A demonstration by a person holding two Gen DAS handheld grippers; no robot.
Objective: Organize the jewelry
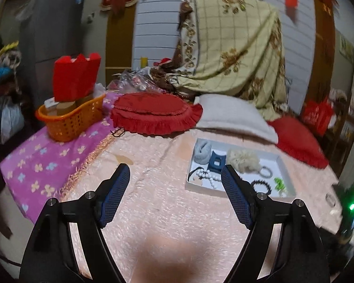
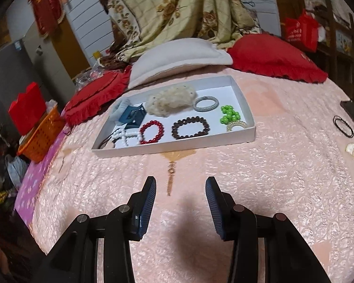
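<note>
Bracelets, a red one [image 2: 151,132] and a dark one [image 2: 190,127], are lying in the white tray [image 2: 174,146]; left gripper [image 1: 175,173] and right gripper [image 2: 181,184] are hovering spread, gripping nothing.

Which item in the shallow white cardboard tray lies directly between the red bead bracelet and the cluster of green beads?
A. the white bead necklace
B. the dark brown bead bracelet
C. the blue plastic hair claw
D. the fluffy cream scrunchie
B: in the right wrist view the dark brown bead bracelet sits in the front row of the shallow white cardboard tray, with the red bead bracelet on its left and the cluster of green beads on its right.
</note>
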